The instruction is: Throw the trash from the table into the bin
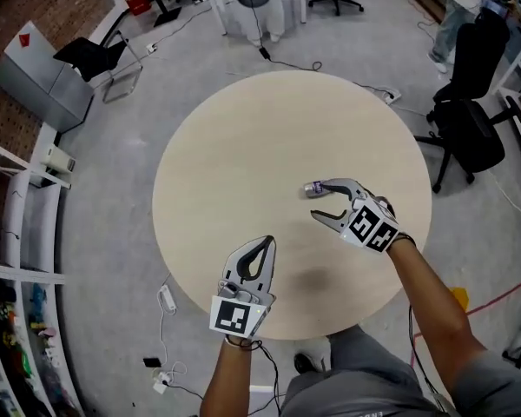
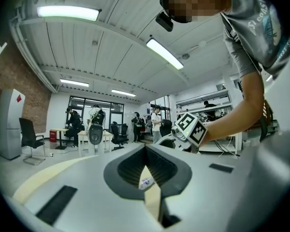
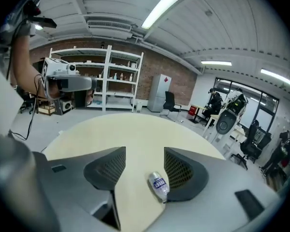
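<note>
The small bottle (image 3: 159,185) lies on the tabletop (image 1: 243,146) between the right gripper's (image 1: 318,201) jaws, which stand apart, close against one jaw. The left gripper's (image 1: 267,243) jaws are together, empty. I judge that grasping it and carrying it to the bin are both left to do.

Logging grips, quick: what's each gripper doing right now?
Left gripper: closed, empty.
Right gripper: open around small clear blue-labelled plastic bottle, not gripping.

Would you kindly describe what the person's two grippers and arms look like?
Both the left gripper and right gripper have light grey curved jaws with dark ribbed pads and a white cube of black square markers behind. The person wears a grey short-sleeved shirt; the forearms are bare.
</note>
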The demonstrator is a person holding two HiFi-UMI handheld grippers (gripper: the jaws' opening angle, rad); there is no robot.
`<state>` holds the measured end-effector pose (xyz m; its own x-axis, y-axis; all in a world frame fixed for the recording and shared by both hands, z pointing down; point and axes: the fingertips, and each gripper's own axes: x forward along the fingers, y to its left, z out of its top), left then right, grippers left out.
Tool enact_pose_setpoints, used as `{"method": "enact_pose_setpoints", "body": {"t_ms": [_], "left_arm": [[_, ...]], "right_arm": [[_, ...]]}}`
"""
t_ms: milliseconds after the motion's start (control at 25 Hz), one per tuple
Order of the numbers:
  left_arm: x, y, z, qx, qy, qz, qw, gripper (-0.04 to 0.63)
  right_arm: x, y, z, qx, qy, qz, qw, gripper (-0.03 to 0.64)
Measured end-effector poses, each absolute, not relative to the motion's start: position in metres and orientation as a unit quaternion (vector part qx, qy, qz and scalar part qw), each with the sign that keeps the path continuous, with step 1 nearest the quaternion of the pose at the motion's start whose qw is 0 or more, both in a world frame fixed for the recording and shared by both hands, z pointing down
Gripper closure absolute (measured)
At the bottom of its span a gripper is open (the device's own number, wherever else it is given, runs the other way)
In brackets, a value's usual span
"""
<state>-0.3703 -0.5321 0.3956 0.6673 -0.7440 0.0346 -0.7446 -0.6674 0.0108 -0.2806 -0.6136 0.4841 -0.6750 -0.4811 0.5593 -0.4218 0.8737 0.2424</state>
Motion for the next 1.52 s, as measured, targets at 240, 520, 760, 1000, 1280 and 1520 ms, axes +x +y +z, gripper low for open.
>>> {"method": "enact_pose_setpoints", "body": {"t_ms": [240,520,760,1000,1280,1520], "left_arm": [[-0.404,-0.554,0.447,0.907,-0.416,0.015,0.059,0.561],[-0.391,-0.593,0.500,0.898,-0.428,0.023,0.095,0.561],[-0.378,-0.603,0.522,0.897,-0.427,0.039,0.103,0.561],[-0.379,-0.599,0.516,0.897,-0.430,0.037,0.099,0.561],[-0.386,-0.583,0.490,0.895,-0.437,0.026,0.086,0.561],[-0.399,-0.551,0.445,0.897,-0.438,0.029,0.053,0.561]], "right_arm": [[-0.318,-0.644,0.568,0.192,-0.905,-0.016,0.380,0.392],[-0.302,-0.694,0.642,0.145,-0.892,-0.013,0.428,0.391],[-0.289,-0.704,0.676,0.118,-0.886,0.008,0.448,0.393],[-0.287,-0.698,0.677,0.123,-0.889,0.015,0.440,0.394],[-0.301,-0.680,0.639,0.134,-0.896,-0.006,0.424,0.394],[-0.325,-0.646,0.575,0.147,-0.906,-0.033,0.395,0.394]]}}
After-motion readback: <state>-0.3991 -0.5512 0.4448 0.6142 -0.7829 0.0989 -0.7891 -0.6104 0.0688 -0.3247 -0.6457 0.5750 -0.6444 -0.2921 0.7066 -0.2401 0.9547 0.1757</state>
